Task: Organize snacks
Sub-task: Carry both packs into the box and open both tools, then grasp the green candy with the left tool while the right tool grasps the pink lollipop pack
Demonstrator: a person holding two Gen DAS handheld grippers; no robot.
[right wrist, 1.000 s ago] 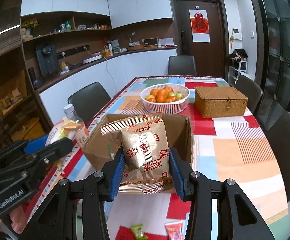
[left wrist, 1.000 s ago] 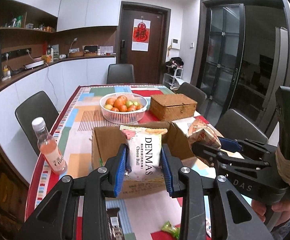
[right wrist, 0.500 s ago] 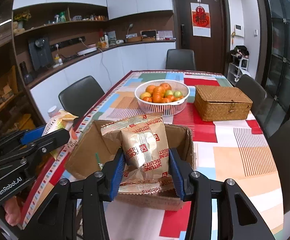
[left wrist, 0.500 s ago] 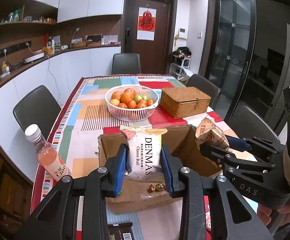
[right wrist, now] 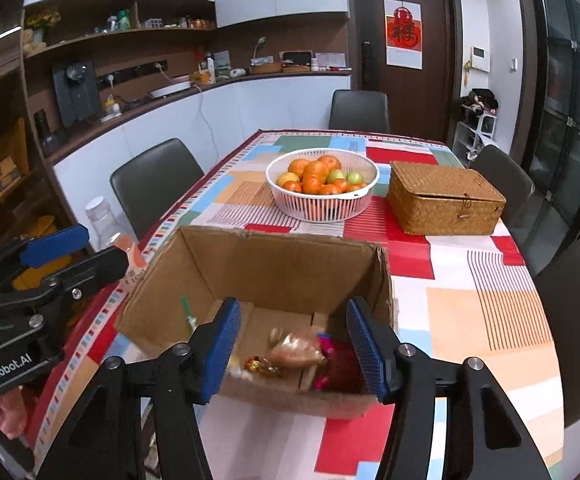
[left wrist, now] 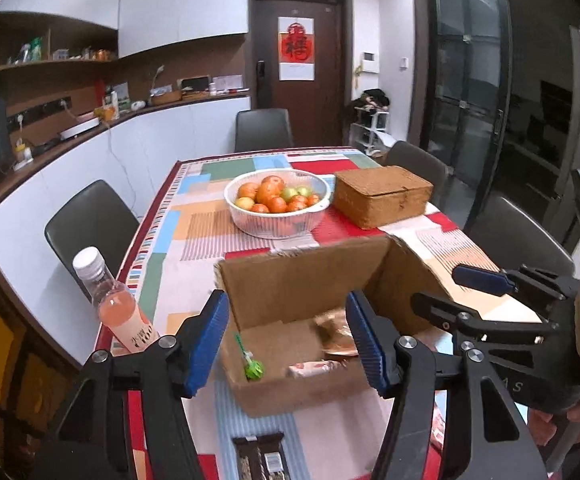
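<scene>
**Both tongs spread above the snack box**

While both pairs of tongs are hanging over the cardboard box, nothing is sitting between their blue pads. The left tongs are standing spread wide and empty, and the right tongs are doing the same, with the box's near edge showing in the gap.

The box is sitting open on the desk, on its patchwork cloth, and the snacks are lying on its floor. From the right wrist view, a tan bag is lying blurred in the middle, with a gold-wrapped sweet just beside it and a red-pink packet against the right wall. A green-stemmed sweet is resting by the left wall, and a pale pink wrapper is lying near the front in the left wrist view.

Beyond the box, a white basket is holding oranges and a couple of green fruits. A closed wicker box is standing just beside it. A bottle of pink drink is standing upright at the desk's left edge, and a dark packet is lying on the cloth in front of the cardboard box.
</scene>
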